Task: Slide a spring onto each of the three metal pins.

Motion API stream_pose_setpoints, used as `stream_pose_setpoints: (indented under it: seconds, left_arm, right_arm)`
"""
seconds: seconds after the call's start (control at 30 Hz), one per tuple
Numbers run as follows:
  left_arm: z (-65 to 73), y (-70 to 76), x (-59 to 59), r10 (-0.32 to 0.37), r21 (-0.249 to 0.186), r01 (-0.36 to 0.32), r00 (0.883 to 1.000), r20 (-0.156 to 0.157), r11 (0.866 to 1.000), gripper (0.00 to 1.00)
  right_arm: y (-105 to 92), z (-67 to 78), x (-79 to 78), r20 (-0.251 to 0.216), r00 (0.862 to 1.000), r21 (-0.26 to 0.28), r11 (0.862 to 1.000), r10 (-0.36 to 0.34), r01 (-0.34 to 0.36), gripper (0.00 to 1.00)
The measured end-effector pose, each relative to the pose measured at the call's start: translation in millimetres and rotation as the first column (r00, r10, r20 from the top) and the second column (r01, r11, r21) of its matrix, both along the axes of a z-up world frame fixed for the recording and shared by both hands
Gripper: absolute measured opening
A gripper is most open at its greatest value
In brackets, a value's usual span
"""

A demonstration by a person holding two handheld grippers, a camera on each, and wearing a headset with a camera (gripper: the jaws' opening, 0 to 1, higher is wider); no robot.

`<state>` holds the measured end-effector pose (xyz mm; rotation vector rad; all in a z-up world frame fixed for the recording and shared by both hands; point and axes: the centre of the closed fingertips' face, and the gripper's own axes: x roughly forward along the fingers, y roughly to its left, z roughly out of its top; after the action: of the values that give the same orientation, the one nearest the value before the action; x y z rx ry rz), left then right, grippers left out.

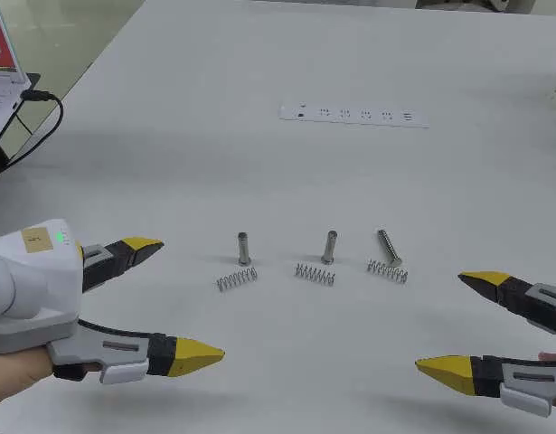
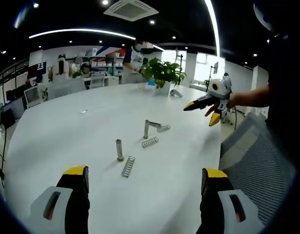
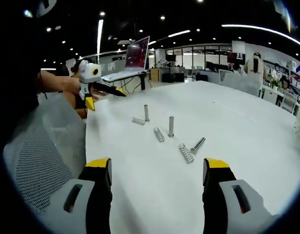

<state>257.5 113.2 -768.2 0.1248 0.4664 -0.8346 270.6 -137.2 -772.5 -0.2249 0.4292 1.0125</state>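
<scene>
Three metal pins stand in a row on the white table: the left pin (image 1: 244, 249) and middle pin (image 1: 329, 246) are upright, while the right pin (image 1: 388, 247) leans over. Just in front of each pin lies a spring: the left spring (image 1: 237, 280), middle spring (image 1: 315, 274) and right spring (image 1: 387, 270). My left gripper (image 1: 191, 299) hovers open at the lower left, well short of the springs. My right gripper (image 1: 438, 321) is open at the lower right, also apart from them. Both hold nothing. The left gripper view shows the nearest pin (image 2: 119, 149) and spring (image 2: 128, 166) ahead.
A white power strip (image 1: 354, 114) lies farther back on the table. A laptop (image 1: 2, 54) with a black cable (image 1: 42, 127) sits at the far left edge. A mesh chair (image 2: 252, 156) stands beside the table, and a potted plant (image 2: 162, 73) at its far end.
</scene>
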Motion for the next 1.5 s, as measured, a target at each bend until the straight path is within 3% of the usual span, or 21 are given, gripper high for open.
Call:
stream_pose_setpoints:
  seconds: [0.37,0.57,0.83,1.03,1.5]
  left_arm:
    - [5.0,-5.1,2.7,-0.012,-0.002,0.012,1.000,0.008,1.000,0.92]
    - [9.8,-5.5,4.3,0.002,-0.027,-0.002,1.000,0.010,1.000,0.92]
    - [7.3,-4.8,1.5,0.000,-0.021,0.000,1.000,0.003,1.000,0.91]
    - [8.6,-7.1,-0.4,0.003,-0.044,-0.003,1.000,-0.001,0.999,0.92]
    - [4.8,-3.0,-1.4,0.010,-0.032,-0.010,1.000,-0.005,0.999,0.92]
  right_arm:
    - [-0.5,1.6,1.2,0.002,1.000,-0.010,1.000,0.003,-0.003,0.75]
    - [2.3,1.7,0.1,0.002,1.000,-0.010,1.000,0.010,-0.010,0.74]
    - [-0.4,1.3,0.9,0.002,1.000,-0.010,1.000,0.004,-0.004,0.73]
    - [-1.5,-1.2,-0.6,-0.004,1.000,-0.015,1.000,0.005,-0.005,0.73]
    - [-1.1,-1.1,-0.2,-0.002,1.000,-0.013,1.000,0.004,-0.004,0.73]
